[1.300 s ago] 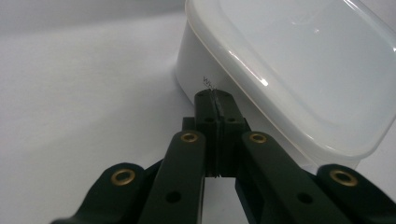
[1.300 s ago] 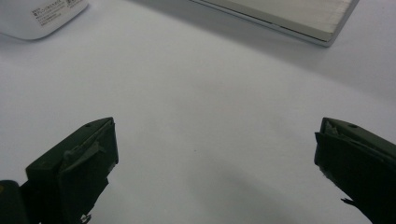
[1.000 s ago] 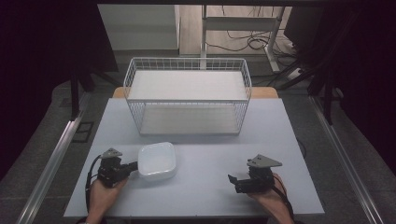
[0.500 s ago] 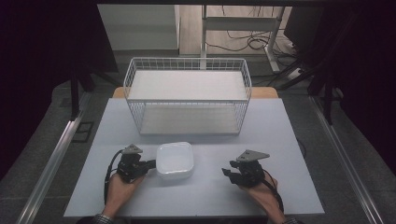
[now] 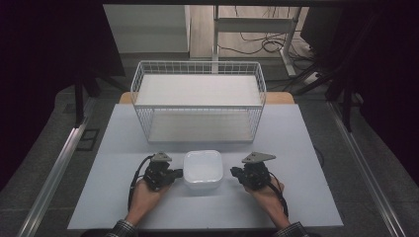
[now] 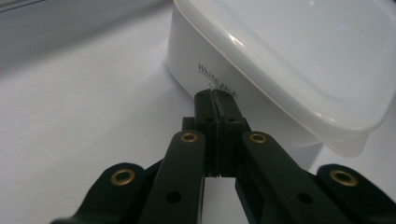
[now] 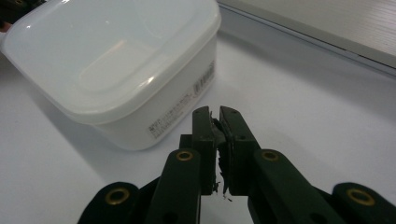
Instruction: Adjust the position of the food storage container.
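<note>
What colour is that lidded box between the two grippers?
White, with a cloudy, see-through lid; the box shows best in the right gripper view.

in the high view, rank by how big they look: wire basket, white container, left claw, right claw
1. wire basket, by far the largest.
2. white container.
3. left claw and right claw: they look about alike, so no ranking between them.

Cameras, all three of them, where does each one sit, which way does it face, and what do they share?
High view: above the person's side, facing forward and down on the table, basket, both hands.
Left gripper view: rides the left gripper, facing along its shut jaws, tips at the box side.
Right gripper view: rides the right gripper, shut jaws short of the box.
Shared: the lidded white box.
</note>
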A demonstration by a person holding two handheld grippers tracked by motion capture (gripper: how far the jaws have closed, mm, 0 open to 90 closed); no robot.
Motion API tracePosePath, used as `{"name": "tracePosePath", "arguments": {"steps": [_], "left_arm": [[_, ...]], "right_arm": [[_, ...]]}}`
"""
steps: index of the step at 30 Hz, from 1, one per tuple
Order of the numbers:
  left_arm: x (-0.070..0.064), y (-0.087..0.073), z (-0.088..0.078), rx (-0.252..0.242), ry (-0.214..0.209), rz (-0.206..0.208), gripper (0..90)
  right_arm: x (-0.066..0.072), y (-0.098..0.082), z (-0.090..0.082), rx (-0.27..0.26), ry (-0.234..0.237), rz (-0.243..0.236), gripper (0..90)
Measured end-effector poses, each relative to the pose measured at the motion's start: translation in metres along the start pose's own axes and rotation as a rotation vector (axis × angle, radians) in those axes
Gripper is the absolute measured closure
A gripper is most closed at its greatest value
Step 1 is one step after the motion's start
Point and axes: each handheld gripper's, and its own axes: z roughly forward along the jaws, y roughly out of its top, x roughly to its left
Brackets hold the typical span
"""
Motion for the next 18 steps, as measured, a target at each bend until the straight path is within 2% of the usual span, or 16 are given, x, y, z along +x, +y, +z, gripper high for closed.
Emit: {"name": "tracePosePath", "arguments": {"steps": [3, 5, 6, 7, 8, 9, 10, 11, 12, 13, 14, 15, 16, 17, 18], "left_arm": [[0.002, 0.0, -0.004, -0.012, -0.001, 0.0, 89.9], [0.003, -0.001, -0.01, -0.032, 0.011, 0.003, 85.2], [0.003, -0.001, -0.013, -0.045, 0.005, 0.002, 80.3], [0.004, -0.003, -0.018, -0.069, 0.005, 0.009, 70.8], [0.004, -0.003, -0.018, -0.069, 0.005, 0.009, 65.4], [0.003, -0.004, -0.022, -0.086, 0.006, 0.024, 58.6], [0.003, -0.004, -0.022, -0.086, 0.006, 0.024, 53.6], [0.003, -0.005, -0.024, -0.092, 0.007, 0.031, 53.6], [0.003, -0.006, -0.026, -0.091, 0.008, 0.036, 46.3], [0.004, -0.009, -0.028, -0.096, -0.008, 0.035, 35.2], [0.004, -0.009, -0.028, -0.096, -0.008, 0.035, 31.9], [0.006, -0.011, -0.028, -0.091, -0.03, 0.032, 27.3], [0.006, -0.011, -0.028, -0.091, -0.03, 0.032, 23.7], [0.007, -0.013, -0.028, -0.089, -0.041, 0.032, 20.5], [0.007, -0.013, -0.028, -0.087, -0.044, 0.03, 20.5]], "right_arm": [[0.0, -0.001, -0.001, -0.002, 0.002, -0.004, 84.1], [-0.001, -0.001, -0.003, -0.01, 0.009, -0.001, 79.8], [-0.001, -0.001, -0.003, -0.014, 0.013, 0.0, 75.0], [-0.002, -0.002, -0.004, -0.014, 0.01, -0.01, 65.6], [-0.002, -0.002, -0.004, -0.014, 0.01, -0.01, 65.6], [-0.002, -0.003, -0.004, -0.015, 0.001, -0.013, 56.7], [-0.002, -0.003, -0.004, -0.015, 0.001, -0.013, 56.7], [-0.002, -0.004, -0.004, -0.016, -0.001, -0.013, 52.6], [-0.002, -0.004, -0.004, -0.019, 0.001, -0.011, 47.1], [-0.003, -0.005, -0.004, -0.02, 0.005, -0.011, 39.0], [-0.003, -0.005, -0.004, -0.02, 0.005, -0.011, 39.0], [-0.003, -0.006, -0.004, -0.036, 0.01, -0.01, 29.5], [-0.003, -0.006, -0.004, -0.036, 0.01, -0.01, 29.5], [-0.004, -0.007, -0.004, -0.046, 0.024, -0.01, 20.6], [-0.004, -0.007, -0.004, -0.046, 0.024, -0.01, 20.6]]}}
